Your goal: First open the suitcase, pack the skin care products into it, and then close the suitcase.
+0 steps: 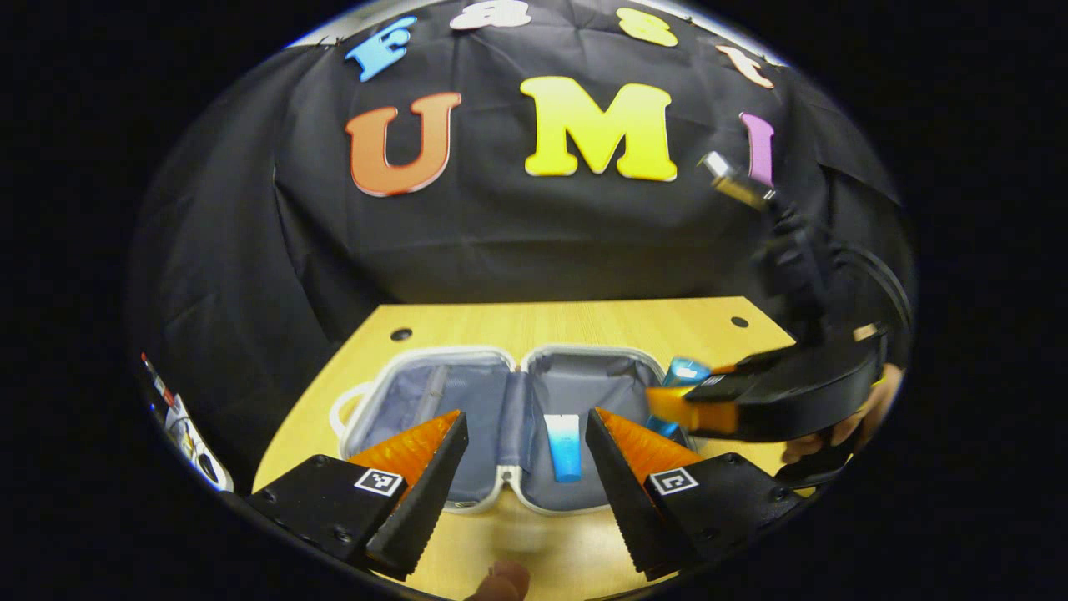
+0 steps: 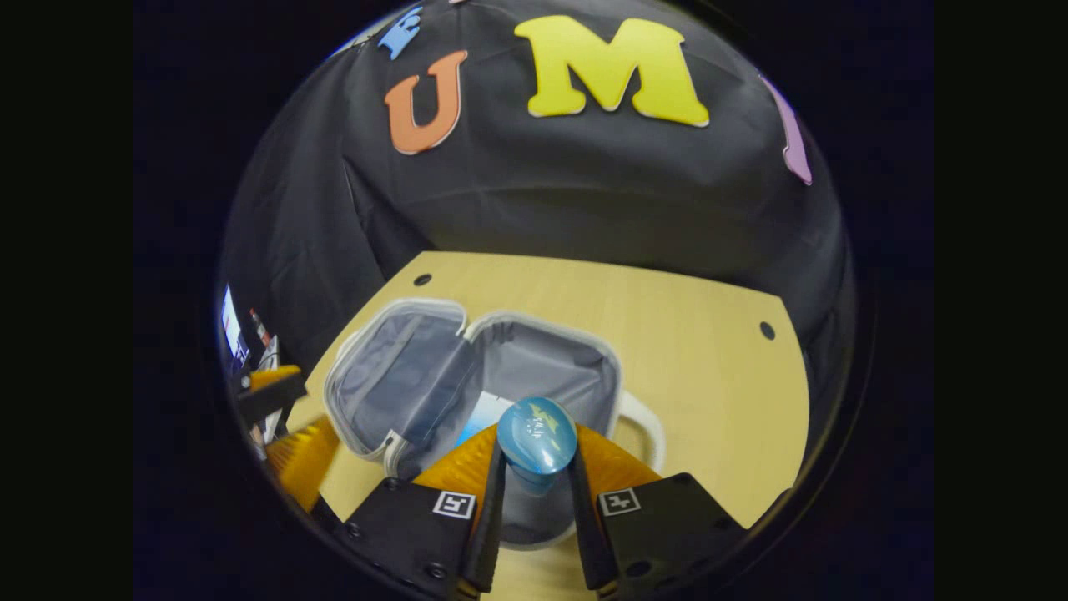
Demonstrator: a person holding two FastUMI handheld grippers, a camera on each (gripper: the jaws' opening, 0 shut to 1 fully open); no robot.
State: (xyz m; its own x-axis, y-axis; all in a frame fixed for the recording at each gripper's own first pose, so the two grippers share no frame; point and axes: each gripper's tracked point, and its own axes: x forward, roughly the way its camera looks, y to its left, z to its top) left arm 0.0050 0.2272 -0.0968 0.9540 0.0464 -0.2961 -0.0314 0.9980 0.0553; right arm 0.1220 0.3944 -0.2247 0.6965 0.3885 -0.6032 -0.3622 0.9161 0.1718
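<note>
Gripping blue bottle, label illegible

One open suitcase, two skin care products, two tools, one table.

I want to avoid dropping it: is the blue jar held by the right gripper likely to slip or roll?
The blue jar looks glossy and rounded, so it may slip between the right gripper fingers. Released on its side, it would probably roll inside the suitcase.
</note>
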